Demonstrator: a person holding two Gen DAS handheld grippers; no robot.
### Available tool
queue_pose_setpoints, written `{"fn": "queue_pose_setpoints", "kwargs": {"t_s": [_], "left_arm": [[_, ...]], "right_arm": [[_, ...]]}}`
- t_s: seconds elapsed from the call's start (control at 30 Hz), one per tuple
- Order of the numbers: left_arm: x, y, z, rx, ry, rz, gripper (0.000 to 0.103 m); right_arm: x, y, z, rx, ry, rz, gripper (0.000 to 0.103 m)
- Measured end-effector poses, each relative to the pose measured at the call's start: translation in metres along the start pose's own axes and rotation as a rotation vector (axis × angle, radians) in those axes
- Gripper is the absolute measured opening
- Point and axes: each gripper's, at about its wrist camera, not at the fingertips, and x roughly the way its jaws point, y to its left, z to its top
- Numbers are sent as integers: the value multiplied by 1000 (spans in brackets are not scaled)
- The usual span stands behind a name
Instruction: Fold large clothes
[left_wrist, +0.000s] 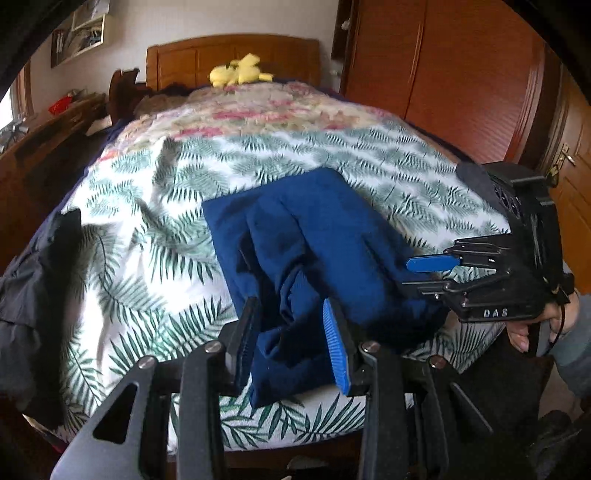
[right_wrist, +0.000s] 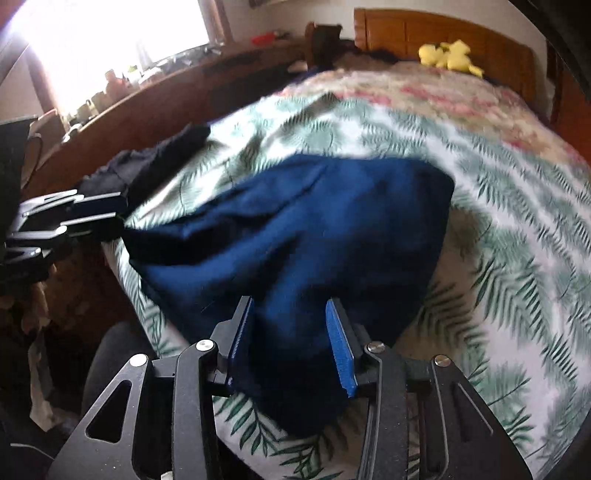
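Observation:
A dark blue garment (left_wrist: 314, 251) lies folded into a compact pile on the fern-print bedspread (left_wrist: 155, 229), near the bed's front edge. My left gripper (left_wrist: 291, 332) is open, its jaws on either side of the garment's near left corner. My right gripper (left_wrist: 417, 275) comes in from the right in the left wrist view, jaws apart at the garment's right edge. In the right wrist view the right gripper (right_wrist: 290, 336) is open around the near corner of the blue garment (right_wrist: 295, 236), and the left gripper (right_wrist: 107, 218) sits at its far left corner.
A dark grey garment (left_wrist: 33, 288) lies at the bed's left edge; it also shows in the right wrist view (right_wrist: 147, 166). A yellow plush toy (left_wrist: 240, 70) sits by the wooden headboard (left_wrist: 229, 55). A floral quilt (left_wrist: 258, 110) covers the far half. A wooden wardrobe (left_wrist: 461, 81) stands at right.

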Motion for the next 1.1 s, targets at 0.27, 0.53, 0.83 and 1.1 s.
{"fn": "queue_pose_setpoints", "kwargs": {"t_s": [0.27,0.53,0.83,1.1], "left_arm": [[27,0,-19,-23,74,-7,33],[39,7,-31,-58,78,0,33],[19,21,-32,-72,-12,-15,6],[29,33,-41,-102,15,-17,6]], "right_arm": [[18,4,-15,-2,21,-3,41],[15,2,-17,17,-2,13,40],[5,-5,0,-12,-18,-25,40],[31,-53,40,-3,-50,-107,43]]}}
